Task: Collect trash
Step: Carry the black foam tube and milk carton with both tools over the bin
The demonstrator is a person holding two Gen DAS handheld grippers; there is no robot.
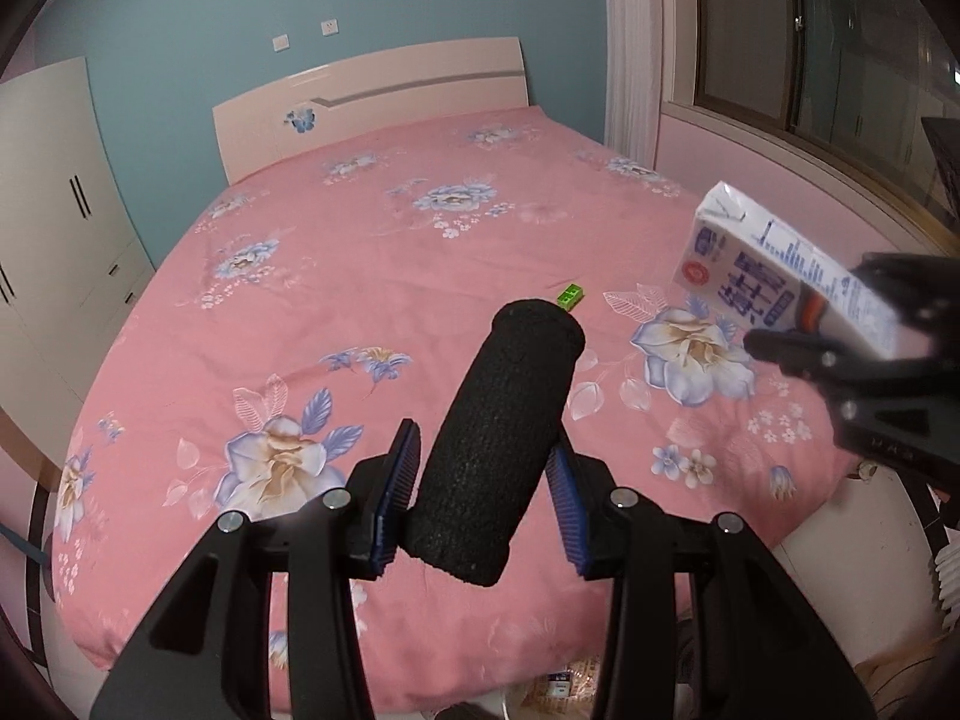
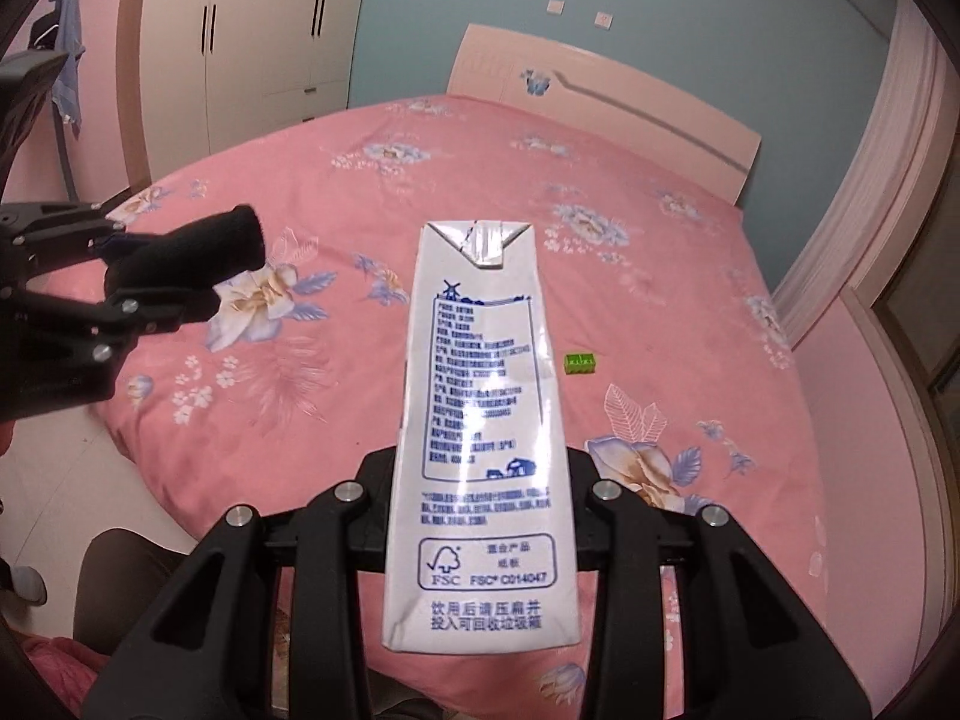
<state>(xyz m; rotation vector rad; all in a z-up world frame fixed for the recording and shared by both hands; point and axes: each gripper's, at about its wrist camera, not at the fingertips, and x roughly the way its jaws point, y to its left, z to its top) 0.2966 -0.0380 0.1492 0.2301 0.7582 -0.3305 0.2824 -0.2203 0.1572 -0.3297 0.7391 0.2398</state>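
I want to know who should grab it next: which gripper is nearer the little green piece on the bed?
Hard to call; both hang above the bed. The green piece lies just past the left gripper's black roll and just right of the right gripper's carton.

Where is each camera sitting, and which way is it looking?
Left wrist: sits on the left gripper, looks across the pink bed toward the headboard; its fingers hold a black foam roll.
Right wrist: sits on the right gripper, looks over the same bed; its fingers hold a white milk carton.
Shared: both show the bed, the small green box, and the other gripper with its load.
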